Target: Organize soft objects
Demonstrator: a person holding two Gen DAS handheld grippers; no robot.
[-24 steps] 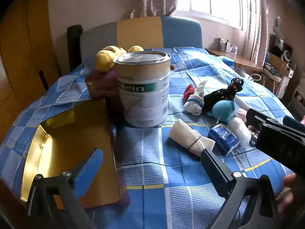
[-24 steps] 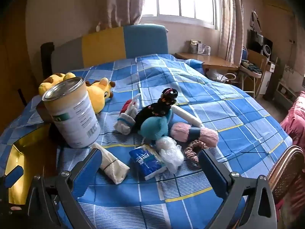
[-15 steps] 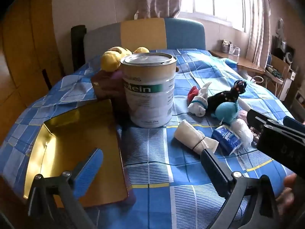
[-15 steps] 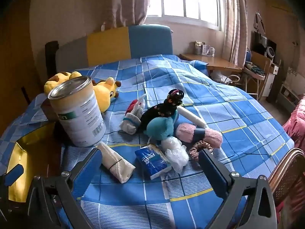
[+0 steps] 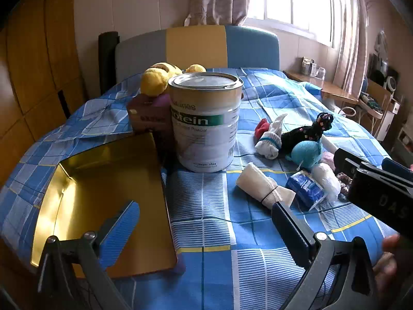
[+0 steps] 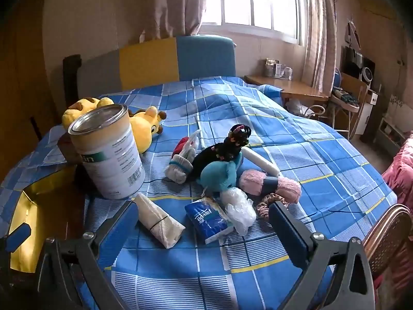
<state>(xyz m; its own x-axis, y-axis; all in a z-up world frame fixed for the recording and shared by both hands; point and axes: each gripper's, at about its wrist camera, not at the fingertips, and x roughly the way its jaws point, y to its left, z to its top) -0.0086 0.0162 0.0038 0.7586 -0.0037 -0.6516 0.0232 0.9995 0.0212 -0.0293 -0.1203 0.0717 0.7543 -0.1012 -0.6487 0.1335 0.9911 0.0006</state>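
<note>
Through my left wrist camera, my left tool (image 5: 204, 219) hangs spread as wide as it goes and empty over the near edge of the bed with its blue checked cover (image 5: 219, 232). Under its left finger lies the shallow gold metal tray (image 5: 85, 180), bare inside, by the bed's near left corner. Behind the tray stands the tall white protein tin (image 5: 206, 121), with a yellow plush toy (image 5: 157, 80) farther back. The cream rolled cloth bound with a black band (image 5: 263, 187) lies just beyond my right finger.

Through my right wrist camera, my right tool (image 6: 201, 222) is also fully spread and holds nothing. Between and beyond its fingers, toward the middle of the bed, sits the soft pile: the rolled cloth, a blue tissue pack (image 6: 209, 219), a crumpled clear plastic bag (image 6: 240, 206), a teal plush toy (image 6: 219, 174), a pink yarn skein (image 6: 271, 184), a white sock bundle (image 6: 180, 168) and a black hair-tie-covered item (image 6: 229, 142).

I judge nothing is sorted yet; this is the approach to a first pick. Next I should lower one tool over the nearest piece, probably the rolled cloth, straddle it across its width, and pinch firmly enough that it does not slip.
</note>
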